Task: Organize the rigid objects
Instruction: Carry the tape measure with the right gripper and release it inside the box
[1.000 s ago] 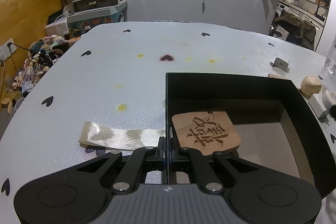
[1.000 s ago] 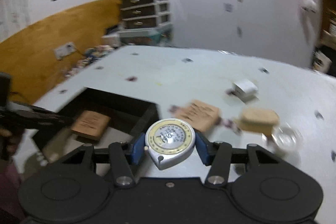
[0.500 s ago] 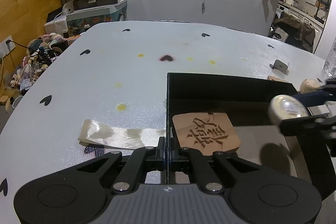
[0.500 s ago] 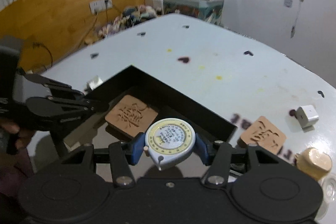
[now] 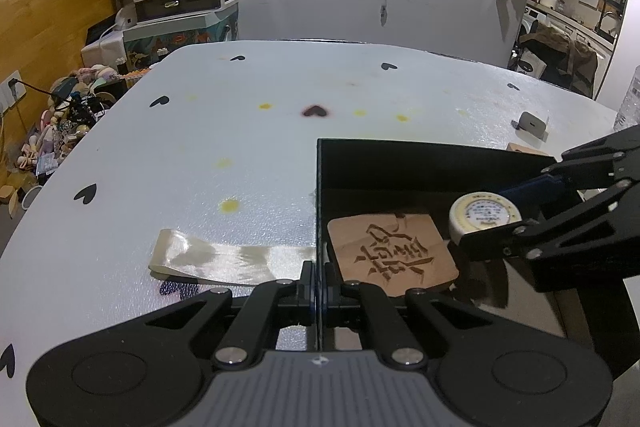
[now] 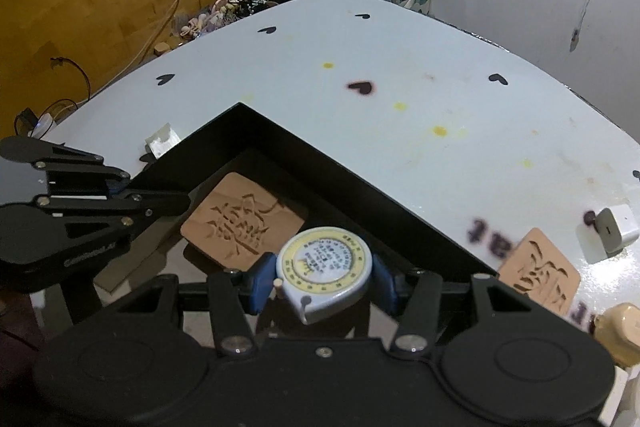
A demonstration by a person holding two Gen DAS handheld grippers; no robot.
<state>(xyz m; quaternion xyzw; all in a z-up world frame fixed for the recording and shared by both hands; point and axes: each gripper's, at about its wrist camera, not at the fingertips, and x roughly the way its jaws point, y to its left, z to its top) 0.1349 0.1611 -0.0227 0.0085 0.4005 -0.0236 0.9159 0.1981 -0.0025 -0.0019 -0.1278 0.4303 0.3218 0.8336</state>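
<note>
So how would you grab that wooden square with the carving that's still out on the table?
The carved wooden tile lies flat on the table, beside the black box. Probably best to come straight down from above and pinch two opposite straight edges. Its top is too broad and flat to grip.

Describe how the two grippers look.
Both are matte black. Each left gripper and right gripper has a wide body with two round discs, angular linkage arms joined by silver screws, and blue pads on the fingers. A grey ribbed panel sits at the body's middle. No cables or sleeves show.
</note>
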